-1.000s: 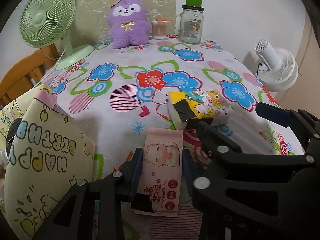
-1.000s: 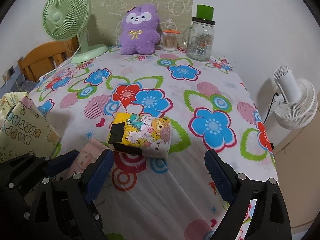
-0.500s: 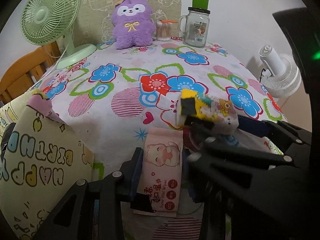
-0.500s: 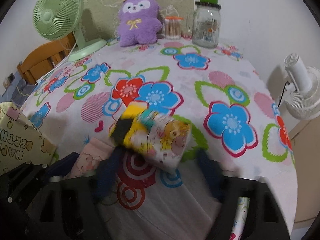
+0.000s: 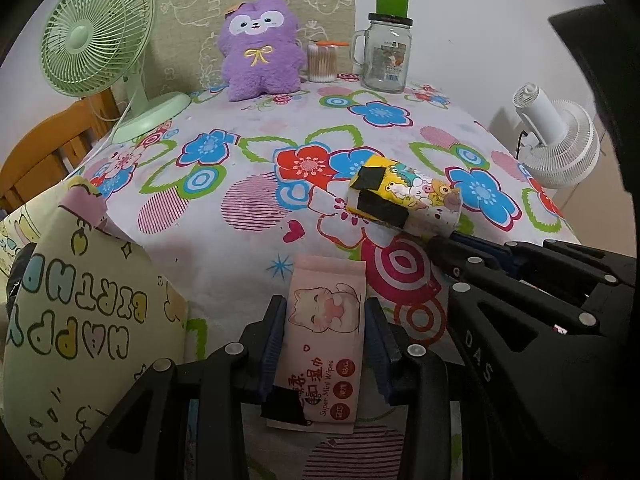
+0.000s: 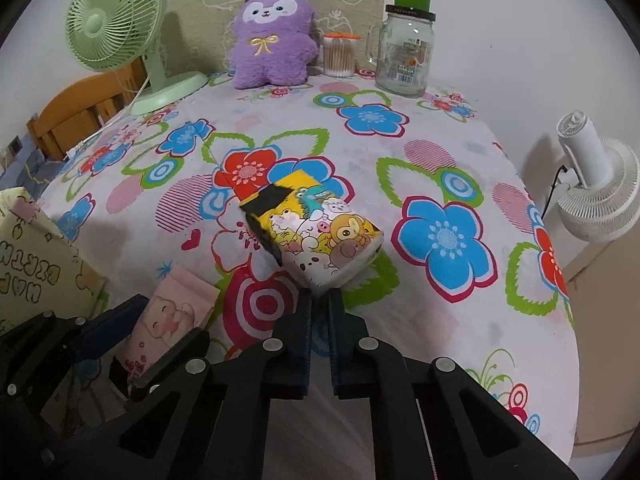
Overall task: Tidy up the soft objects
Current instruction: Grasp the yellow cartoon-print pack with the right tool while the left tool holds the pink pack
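Since a second ago the right gripper [image 6: 319, 300] has closed from wide apart onto the near corner of the yellow pack [image 6: 316, 228], and that pack now sits tilted, its near end raised off the cloth [image 6: 440, 152]. Its jaws are nearly together, pinching the white wrapper edge. The pack shows cartoon animals and black tape patches; no words on it can be read.

By contrast, the left gripper [image 5: 325, 332] has not moved: its jaws are clamped on the sides of the pink pack [image 5: 326, 344], which lies flat near the table's front edge. That pack carries a cartoon cat, Chinese characters and the line "Super Mini Wipes"; a black tape patch covers its near left corner.

At the left, a yellow bag [image 5: 80, 332] stands beside the pink pack, printed "HAPPY BIRTHDAY" as seen upside down.

Along the back stand a green fan [image 6: 116, 20], a purple plush [image 6: 274, 36], a swab jar [image 6: 339, 56] and a glass mug [image 6: 406, 56] with a green top and a label too small to read. A white fan [image 6: 592, 192] stands off the table's right side. "DAS" is moulded on the right gripper's arm in the left view.
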